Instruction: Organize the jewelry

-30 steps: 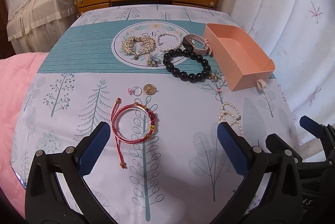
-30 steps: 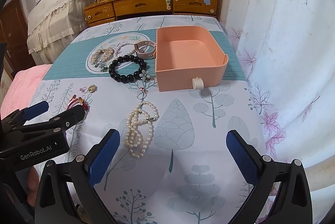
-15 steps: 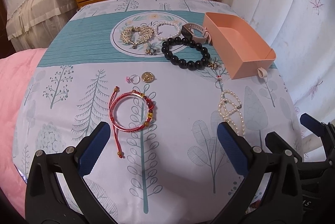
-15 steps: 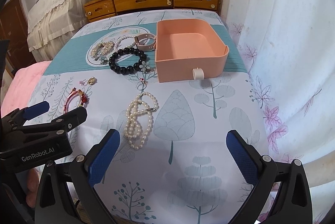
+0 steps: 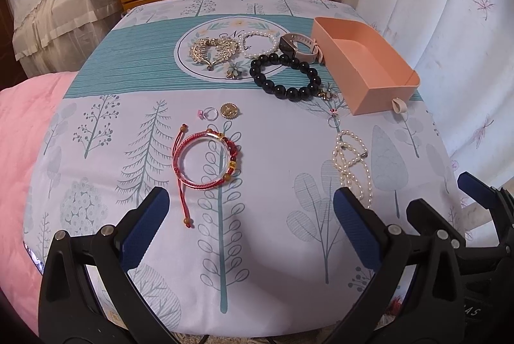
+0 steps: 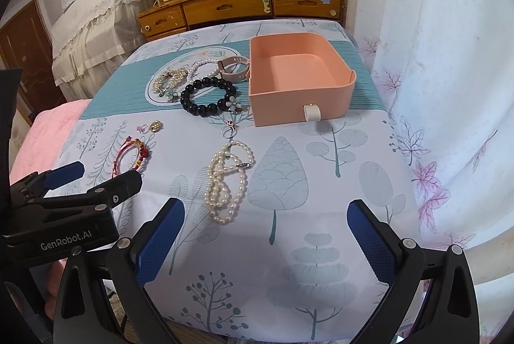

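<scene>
**Both jaws wide, nothing picked yet**

The left gripper (image 5: 247,209) is spread wide and empty, low over the red cord bracelet (image 5: 207,161), which now sits nearer its fingers than a second ago. Further right lie the pearl necklace (image 6: 226,180) and the black bead bracelet (image 6: 208,96). The right gripper (image 6: 265,234) gapes empty too, and has edged forward. The pink tray (image 6: 300,106) holds nothing, so sorting has, I judge, barely begun.

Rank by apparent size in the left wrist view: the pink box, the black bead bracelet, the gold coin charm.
1. pink box
2. black bead bracelet
3. gold coin charm
The gaps are clear despite differing distances.
</scene>
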